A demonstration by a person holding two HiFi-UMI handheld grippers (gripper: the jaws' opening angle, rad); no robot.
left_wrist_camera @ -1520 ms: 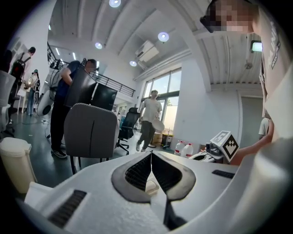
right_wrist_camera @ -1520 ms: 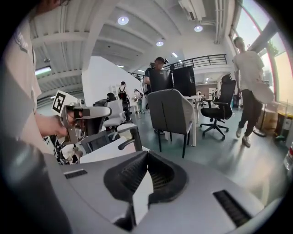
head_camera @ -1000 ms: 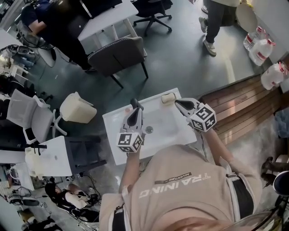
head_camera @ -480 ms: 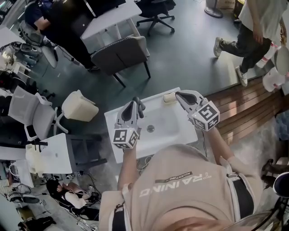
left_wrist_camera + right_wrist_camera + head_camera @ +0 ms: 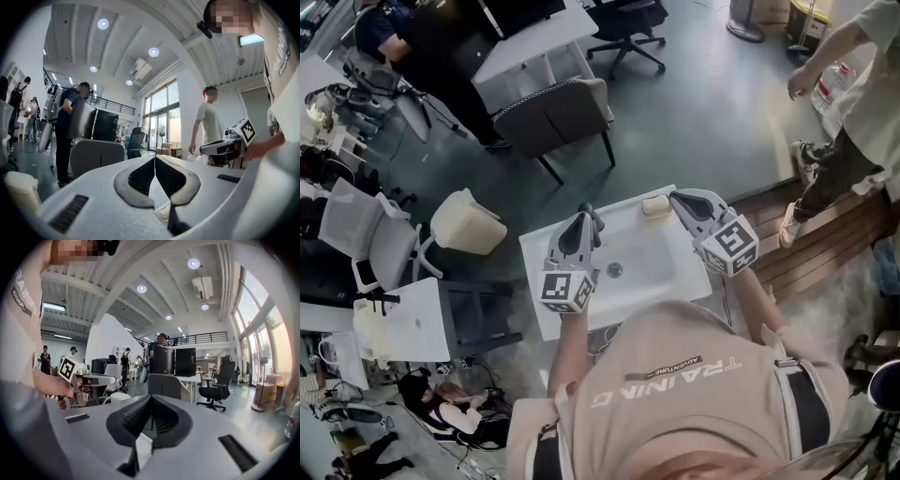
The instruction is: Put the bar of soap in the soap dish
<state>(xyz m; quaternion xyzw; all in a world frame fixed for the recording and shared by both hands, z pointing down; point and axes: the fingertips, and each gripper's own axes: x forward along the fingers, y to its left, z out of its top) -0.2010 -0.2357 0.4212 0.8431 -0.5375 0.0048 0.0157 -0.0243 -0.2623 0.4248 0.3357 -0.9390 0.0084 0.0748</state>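
Observation:
A pale beige bar of soap (image 5: 654, 205) lies at the far right corner of the white basin (image 5: 656, 272); I cannot tell whether a dish is under it. My right gripper (image 5: 675, 197) hovers just right of the bar, shut and empty. My left gripper (image 5: 588, 214) is held over the basin's far left part, also shut with nothing in it. In the left gripper view the jaws (image 5: 154, 158) meet at their tips, with a beige bit of the soap (image 5: 164, 213) below them. The right gripper view shows its jaws (image 5: 151, 397) shut.
The basin has a drain (image 5: 614, 270) in its middle. A grey chair (image 5: 548, 112) stands beyond it and a cream bin (image 5: 467, 223) to the left. A person (image 5: 853, 103) walks by wooden decking (image 5: 825, 234) on the right. A white side table (image 5: 403, 328) is at the near left.
Both grippers have risen a little above the basin and stayed shut. The person in the background has walked from the top middle to the right edge.

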